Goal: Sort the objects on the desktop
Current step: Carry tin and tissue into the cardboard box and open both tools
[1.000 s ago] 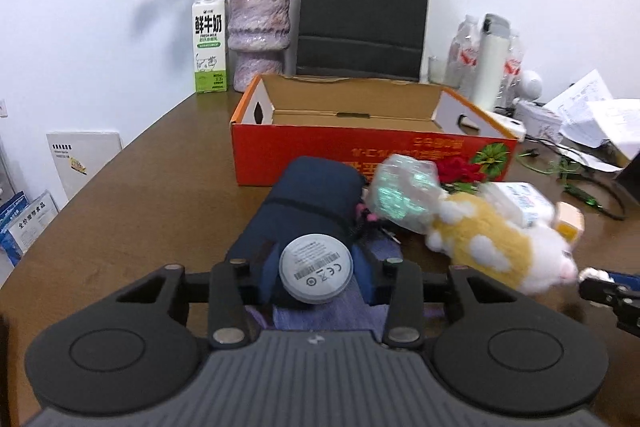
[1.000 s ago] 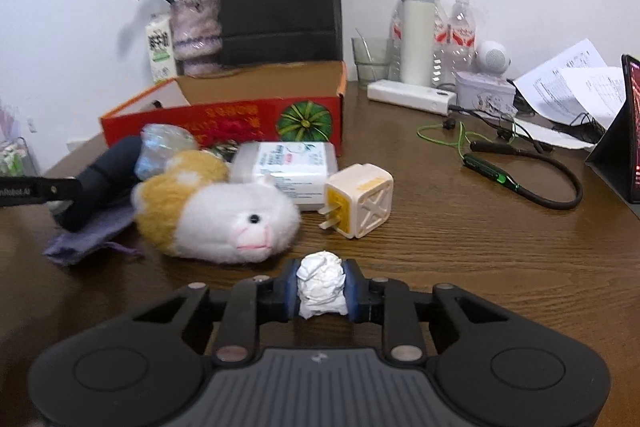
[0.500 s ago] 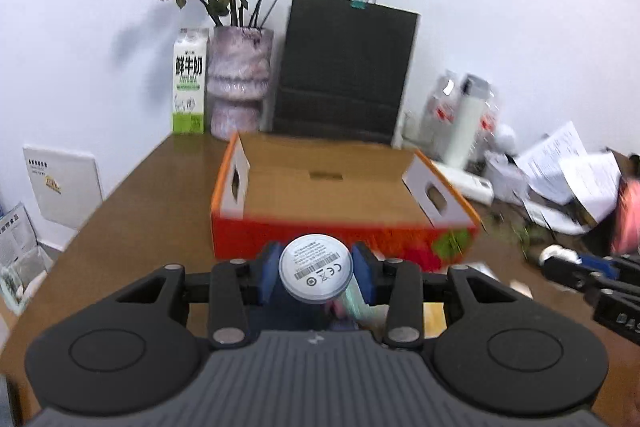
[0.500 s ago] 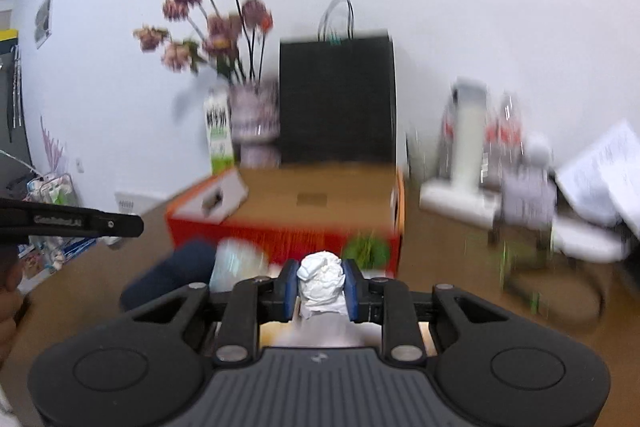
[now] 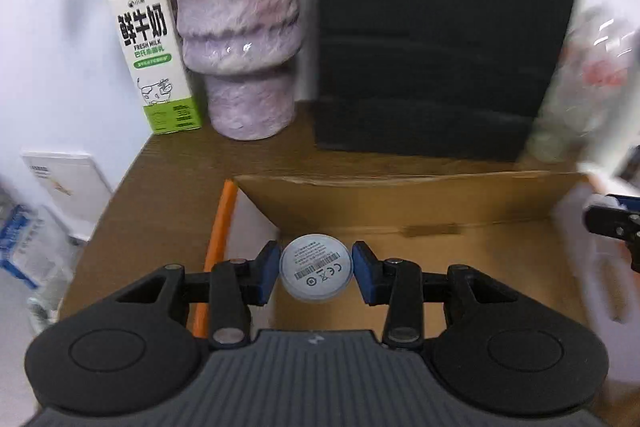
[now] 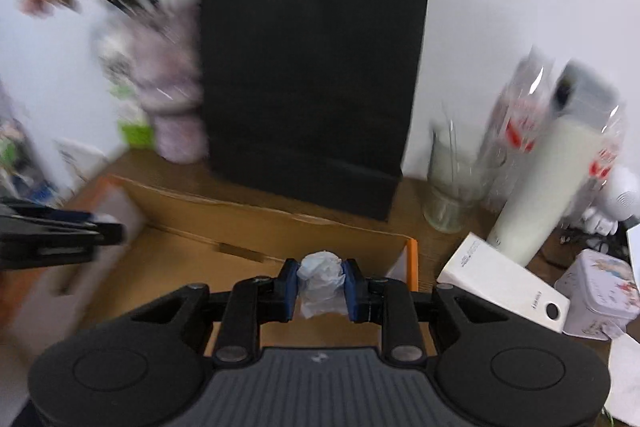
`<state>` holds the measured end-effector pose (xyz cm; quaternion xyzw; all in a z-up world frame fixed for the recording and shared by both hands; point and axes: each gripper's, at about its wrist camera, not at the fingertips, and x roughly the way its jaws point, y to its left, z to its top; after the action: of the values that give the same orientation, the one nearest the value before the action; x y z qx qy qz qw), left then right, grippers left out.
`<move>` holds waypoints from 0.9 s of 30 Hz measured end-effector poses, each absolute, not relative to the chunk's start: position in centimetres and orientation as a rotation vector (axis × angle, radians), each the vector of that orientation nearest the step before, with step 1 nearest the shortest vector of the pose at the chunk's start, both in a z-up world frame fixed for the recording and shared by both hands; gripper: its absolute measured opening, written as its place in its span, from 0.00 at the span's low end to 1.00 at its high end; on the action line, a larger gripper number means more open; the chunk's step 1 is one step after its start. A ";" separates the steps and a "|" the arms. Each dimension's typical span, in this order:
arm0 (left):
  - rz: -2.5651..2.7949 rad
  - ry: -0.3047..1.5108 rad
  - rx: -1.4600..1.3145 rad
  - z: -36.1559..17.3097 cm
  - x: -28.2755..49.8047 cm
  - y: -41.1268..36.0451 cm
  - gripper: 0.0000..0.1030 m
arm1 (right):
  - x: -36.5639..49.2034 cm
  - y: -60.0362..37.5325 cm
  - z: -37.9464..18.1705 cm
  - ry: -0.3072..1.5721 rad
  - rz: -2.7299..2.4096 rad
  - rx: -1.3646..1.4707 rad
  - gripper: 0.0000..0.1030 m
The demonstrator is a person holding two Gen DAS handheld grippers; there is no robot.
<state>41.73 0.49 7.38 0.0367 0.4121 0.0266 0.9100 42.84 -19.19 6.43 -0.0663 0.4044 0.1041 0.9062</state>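
Now the left gripper [image 5: 316, 273] clamps a round white disc [image 5: 316, 273], the right gripper [image 6: 322, 289] a crumpled paper wad [image 6: 322, 289], cardboard box [image 5: 440, 203] beneath both jaws.

I am looking at what seems an office desk: a brown wooden table [image 5: 168, 163] against a white wall, crowded with a milk carton [image 5: 154, 55], a vase [image 5: 240, 31], a black paper bag [image 5: 440, 27], water bottles [image 6: 520, 123] and a white power bank [image 6: 504, 281].
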 end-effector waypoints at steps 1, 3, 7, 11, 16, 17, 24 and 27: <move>0.068 0.865 0.119 6.7 42.6 0.2 0.39 | 43.9 -18.8 5.3 0.870 0.206 -0.155 0.22; 0.093 0.900 0.175 5.5 43.8 0.0 0.40 | 44.9 -18.0 3.6 0.905 0.186 -0.195 0.22; 0.096 0.909 0.188 4.3 44.5 0.2 0.54 | 45.2 -17.2 1.8 0.894 0.131 -0.258 0.29; 0.013 0.905 0.159 5.3 44.1 -0.1 0.81 | 45.1 -17.5 2.4 0.895 0.153 -0.194 0.57; 0.014 0.863 0.102 8.6 41.9 0.7 0.87 | 43.6 -18.2 5.4 0.873 0.201 -0.096 0.71; 0.021 0.858 0.081 9.3 41.4 1.1 0.90 | 43.3 -18.5 6.0 0.876 0.221 -0.060 0.75; 0.056 0.853 -0.096 12.1 35.0 3.5 0.99 | 38.0 -19.1 7.9 0.889 0.313 0.058 0.78; 0.063 0.836 -0.143 12.1 30.9 4.2 0.99 | 34.6 -19.4 8.1 0.868 0.305 0.068 0.78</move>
<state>30.87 4.19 12.07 -0.0693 0.4055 0.0305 0.9109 34.64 -19.39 8.07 0.0330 0.4186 0.1471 0.8956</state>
